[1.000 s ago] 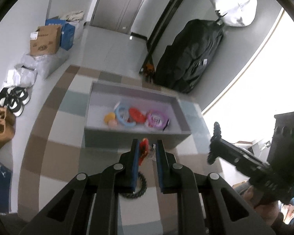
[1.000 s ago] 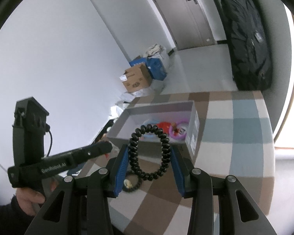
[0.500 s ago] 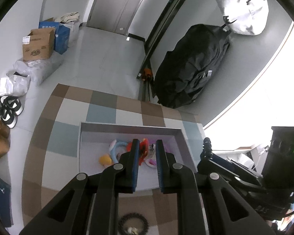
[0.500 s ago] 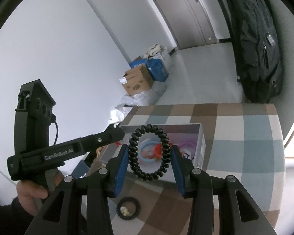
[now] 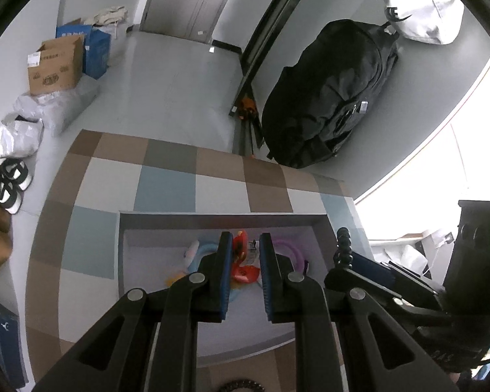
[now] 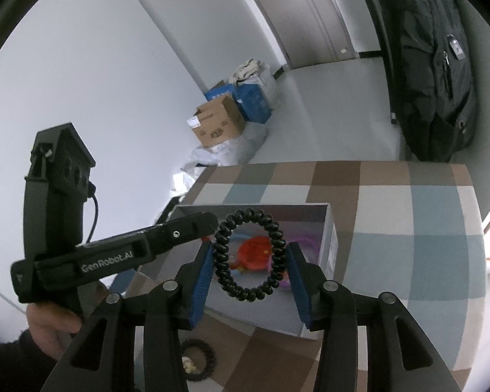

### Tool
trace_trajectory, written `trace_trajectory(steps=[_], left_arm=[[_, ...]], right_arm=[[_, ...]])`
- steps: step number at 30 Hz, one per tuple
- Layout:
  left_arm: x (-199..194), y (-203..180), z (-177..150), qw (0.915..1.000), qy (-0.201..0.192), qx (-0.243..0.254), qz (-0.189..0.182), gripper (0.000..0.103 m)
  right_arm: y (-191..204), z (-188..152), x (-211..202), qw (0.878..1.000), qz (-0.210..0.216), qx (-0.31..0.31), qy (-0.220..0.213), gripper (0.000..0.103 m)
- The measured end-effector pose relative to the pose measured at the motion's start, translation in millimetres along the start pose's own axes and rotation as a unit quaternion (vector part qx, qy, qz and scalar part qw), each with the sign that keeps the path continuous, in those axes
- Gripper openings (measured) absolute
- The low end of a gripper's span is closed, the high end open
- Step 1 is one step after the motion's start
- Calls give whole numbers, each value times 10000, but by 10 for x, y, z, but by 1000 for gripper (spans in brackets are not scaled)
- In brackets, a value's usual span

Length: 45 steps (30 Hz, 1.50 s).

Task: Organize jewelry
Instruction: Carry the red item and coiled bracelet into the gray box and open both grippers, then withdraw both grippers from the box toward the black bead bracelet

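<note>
My left gripper (image 5: 246,245) hangs over the grey open box (image 5: 140,219) and is shut on a small red hair piece (image 5: 239,245). Inside the box lie a red-orange piece (image 5: 243,272), a light blue ring (image 5: 194,250) and a purple ring (image 5: 292,251). My right gripper (image 6: 250,258) is shut on a black spiral hair tie (image 6: 250,258), held upright above the box (image 6: 330,228). The left gripper (image 6: 192,228) shows beside it in the right wrist view. The right gripper (image 5: 343,248) shows at the box's right end in the left wrist view.
The box stands on a checked brown, blue and white tabletop (image 5: 166,179). A black toothed ring with a pale charm (image 6: 196,359) lies on the table in front of the box. Cardboard boxes (image 5: 55,65), shoes (image 5: 6,179) and a black backpack (image 5: 326,98) are on the floor beyond.
Both grippers have moved forward and now hang over the box, each still holding its item. The box and its contents look closer.
</note>
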State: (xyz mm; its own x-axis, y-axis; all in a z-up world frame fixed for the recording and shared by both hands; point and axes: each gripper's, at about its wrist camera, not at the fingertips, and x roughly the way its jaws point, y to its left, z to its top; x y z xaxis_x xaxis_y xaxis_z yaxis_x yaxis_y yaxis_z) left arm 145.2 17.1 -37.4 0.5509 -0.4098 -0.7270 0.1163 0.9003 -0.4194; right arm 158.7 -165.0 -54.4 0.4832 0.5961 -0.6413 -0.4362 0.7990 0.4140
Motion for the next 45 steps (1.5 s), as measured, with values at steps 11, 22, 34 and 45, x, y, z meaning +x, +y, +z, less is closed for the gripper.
trace_trajectory(steps=[11, 22, 34, 45], left_arm=[[-81, 44, 68, 9994, -159, -232, -214, 58], [-194, 4, 2, 9994, -340, -112, 16, 66], [-479, -21, -286, 9927, -738, -12, 950, 78], [-590, -124, -560, 9897, -793, 189, 1179, 79]], right_arm=[[9, 14, -130, 9996, 6, -136, -242, 84], [-45, -41, -294, 9991, -110, -51, -401, 96], [12, -184, -551, 9973, -109, -158, -703, 102], [41, -360, -729, 9967, -305, -262, -706, 103]])
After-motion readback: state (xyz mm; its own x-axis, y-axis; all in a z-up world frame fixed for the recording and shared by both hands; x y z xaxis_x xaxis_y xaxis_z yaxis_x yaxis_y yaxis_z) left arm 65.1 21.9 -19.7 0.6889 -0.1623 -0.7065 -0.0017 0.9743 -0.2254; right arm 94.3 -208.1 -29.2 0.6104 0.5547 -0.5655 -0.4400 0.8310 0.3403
